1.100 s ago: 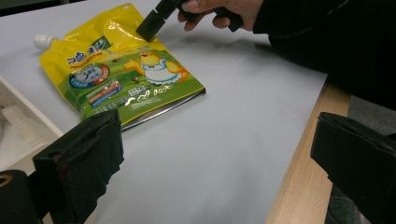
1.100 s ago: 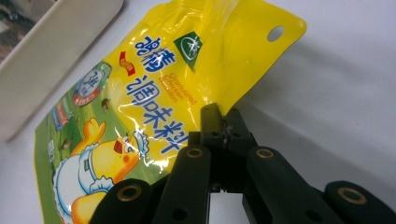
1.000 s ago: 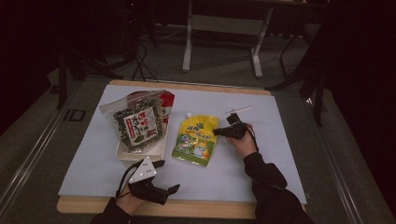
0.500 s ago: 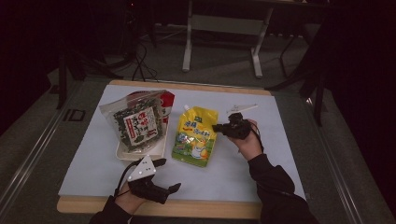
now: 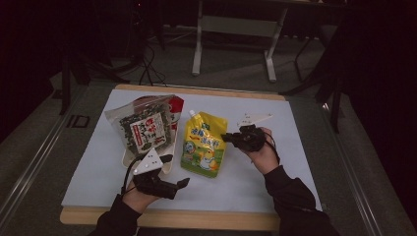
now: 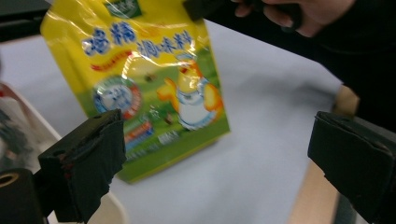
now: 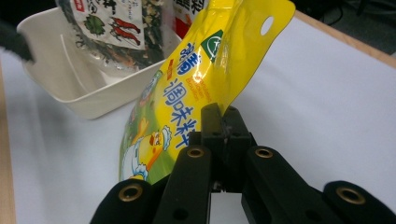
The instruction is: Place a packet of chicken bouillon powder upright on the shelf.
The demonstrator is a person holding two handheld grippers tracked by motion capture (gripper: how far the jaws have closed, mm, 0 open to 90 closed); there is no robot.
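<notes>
A yellow seasoning pouch (image 5: 202, 145) with a cartoon chicken lies mid-table, its right edge lifted. My right gripper (image 5: 225, 136) is shut on that edge; in the right gripper view the closed jaws (image 7: 222, 122) pinch the pouch (image 7: 187, 102) below its hang hole. My left gripper (image 5: 176, 170) hovers open at the front left with nothing between its jaws. In the left gripper view (image 6: 224, 154) it faces the pouch (image 6: 154, 88) from the bottom end.
A white tray (image 5: 127, 158) left of the pouch holds a clear seaweed snack bag (image 5: 146, 125) with a red packet (image 5: 175, 105) behind it. The tray (image 7: 70, 86) and the bag (image 7: 116, 23) sit close beside the pouch. The wooden table edge (image 5: 196, 220) runs along the front.
My right gripper has risen and swung left with the pouch's edge, tilting the pouch up toward the tray. The left gripper has lifted slightly.
</notes>
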